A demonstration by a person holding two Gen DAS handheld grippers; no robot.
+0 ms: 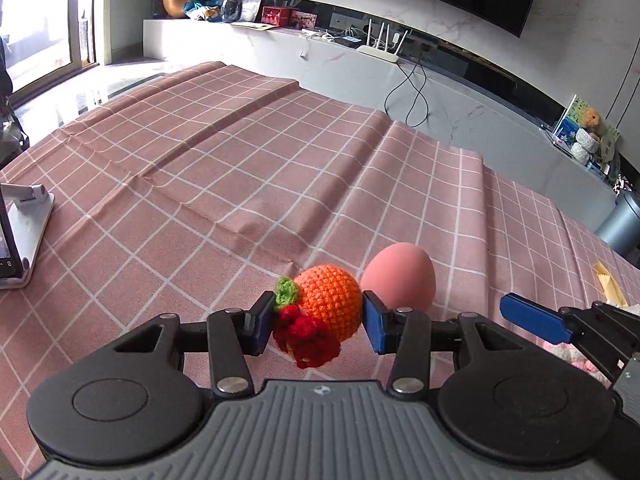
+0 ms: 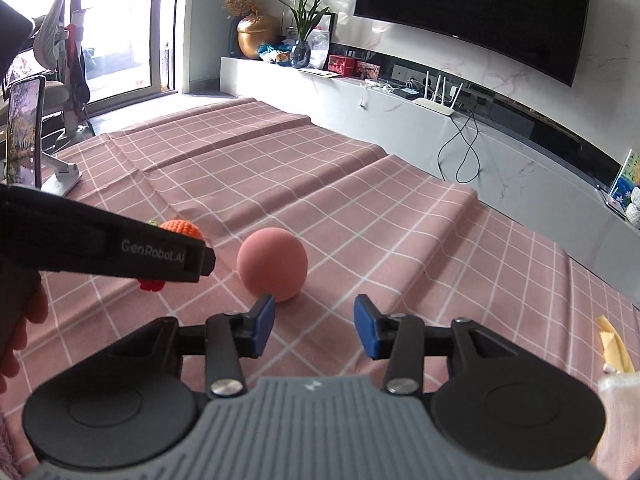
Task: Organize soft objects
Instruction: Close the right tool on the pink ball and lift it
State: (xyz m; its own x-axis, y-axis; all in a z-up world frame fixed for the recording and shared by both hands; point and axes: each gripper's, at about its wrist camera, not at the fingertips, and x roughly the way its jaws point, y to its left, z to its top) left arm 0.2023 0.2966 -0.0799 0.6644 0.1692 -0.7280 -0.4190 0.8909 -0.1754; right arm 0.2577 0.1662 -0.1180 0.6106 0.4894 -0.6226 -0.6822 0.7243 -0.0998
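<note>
On the pink checked cloth, near its front edge, sits the pink ball. L gripper is pinching the crochet fruit, an orange body w/ green leaf and red bits hanging below; both blue pads press its sides and it looks lifted off the cloth, just in front of the ball. R gripper is spread and empty: nothing btwn the pads, ball sits just ahead and a bit left of its left pad. Can't tell if that pad touches the ball; looks very close. In the right wrist view the L gripper's body crosses in from the left and hides most of the fruit.

Judgement on risks:
- Ball is round and on a creased cloth. A nudge from the R left pad, not a centred grab, prob sends it rolling toward the folds or off the edge.
- R jaws look barely wider than the ball, if that. Closing off-centre could squirt it out sideways.
- Two tools work close together here. R going for the ball may clip the L gripper or the fruit and knock the grip loose.
- Fruit is soft; the dangling red part could snag on a pad or drag on the cloth when set down.
- Phone stand at far left is well apart, low risk.
</note>
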